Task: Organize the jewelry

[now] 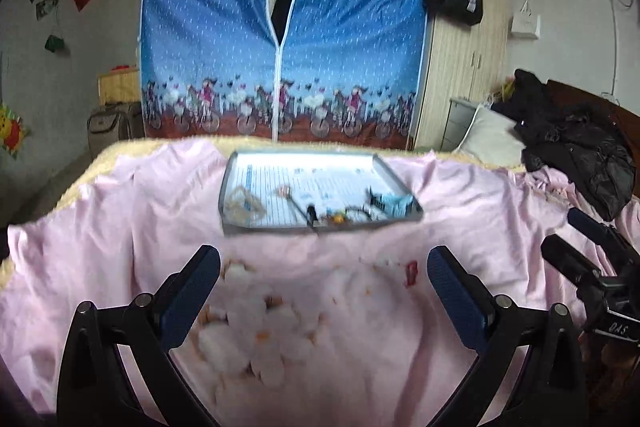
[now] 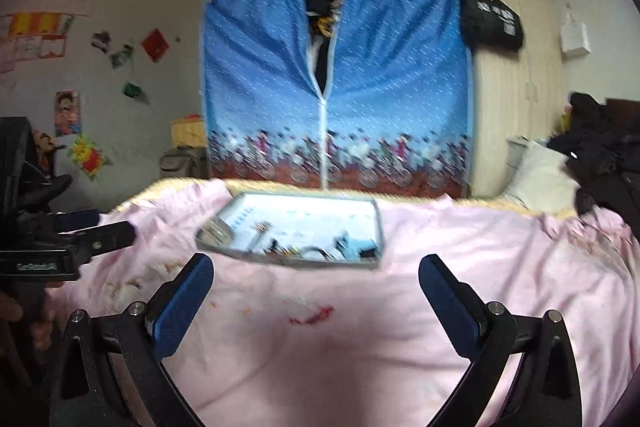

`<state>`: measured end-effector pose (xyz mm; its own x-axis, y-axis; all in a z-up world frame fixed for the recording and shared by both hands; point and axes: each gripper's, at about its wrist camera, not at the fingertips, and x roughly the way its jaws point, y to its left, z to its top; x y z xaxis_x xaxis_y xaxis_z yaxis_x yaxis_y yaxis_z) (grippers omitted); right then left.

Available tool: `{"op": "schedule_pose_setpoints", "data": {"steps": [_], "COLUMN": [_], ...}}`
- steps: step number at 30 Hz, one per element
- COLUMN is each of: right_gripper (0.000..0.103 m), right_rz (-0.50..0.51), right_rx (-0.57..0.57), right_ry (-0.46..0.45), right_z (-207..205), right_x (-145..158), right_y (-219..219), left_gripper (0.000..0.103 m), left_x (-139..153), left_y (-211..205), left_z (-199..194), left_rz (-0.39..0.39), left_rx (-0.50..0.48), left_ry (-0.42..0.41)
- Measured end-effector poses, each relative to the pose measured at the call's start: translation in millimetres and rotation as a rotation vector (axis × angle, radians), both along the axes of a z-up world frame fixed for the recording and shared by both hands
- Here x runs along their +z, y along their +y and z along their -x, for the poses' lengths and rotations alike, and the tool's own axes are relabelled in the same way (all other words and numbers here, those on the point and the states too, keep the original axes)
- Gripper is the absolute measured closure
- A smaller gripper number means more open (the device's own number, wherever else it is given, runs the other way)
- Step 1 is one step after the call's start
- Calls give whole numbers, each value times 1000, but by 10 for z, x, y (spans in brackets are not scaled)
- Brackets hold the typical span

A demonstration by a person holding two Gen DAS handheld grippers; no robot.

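A shallow grey tray [image 1: 236,163] lined with printed paper lies on the pink bedsheet [image 1: 120,211] ahead of both grippers. In it are a coiled pale chain [image 1: 242,205] at the left, a small pendant piece [image 1: 285,191], dark and orange bits [image 1: 338,218] near the front rim, and a light blue box [image 1: 390,205] at the right. The same tray [image 2: 376,223] shows in the right wrist view. My left gripper [image 1: 324,267] is open above the sheet, short of the tray. My right gripper [image 2: 316,275] is open too, nothing between its fingers.
A blue zip wardrobe [image 1: 280,39] stands behind the bed, with a wooden cupboard [image 1: 464,67] to its right. A black jacket [image 1: 576,143] and a pillow [image 1: 488,139] lie at the bed's right. The other gripper [image 2: 60,239] and a hand [image 2: 16,311] show at the left edge.
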<state>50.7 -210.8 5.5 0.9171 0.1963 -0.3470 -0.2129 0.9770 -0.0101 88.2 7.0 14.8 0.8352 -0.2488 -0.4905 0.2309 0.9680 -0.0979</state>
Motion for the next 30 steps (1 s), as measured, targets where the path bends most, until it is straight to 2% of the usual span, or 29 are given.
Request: {"op": "schedule_pose_setpoints", "data": {"steps": [5, 8, 16, 20, 22, 25, 28, 30], "right_gripper": [0, 0, 0, 0, 1, 10, 18, 28], "right_rz": [-14, -25, -57, -59, -59, -60, -44, -28], "right_rx": [-60, -68, 7, 69, 85, 96, 107, 115], "right_ry": [114, 173, 390, 553, 602, 652, 672, 685], "right_z": [-87, -188, -461, -759, -919, -1135, -1294, -1365], "right_x": [-101, -159, -417, -598, -667, -748, -834, -905], "right_y": [-109, -141, -169, -160, -187, -225, -223, -204], "left_gripper": [1, 1, 1, 2, 2, 3, 12, 19], "left_x": [-178, -253, -442, -478, -474, -533, -676, -760], "left_y": [-71, -76, 41, -6, -70, -190, -253, -289], "left_z": [-68, -109, -371, -634, -746, -954, -1149, -1267], "left_rz": [-21, -28, 7, -15, -54, -98, -70, -41], "left_rx": [4, 4, 46, 12, -23, -87, -142, -173], "left_ry": [121, 163, 298, 366, 366, 368, 407, 435]}}
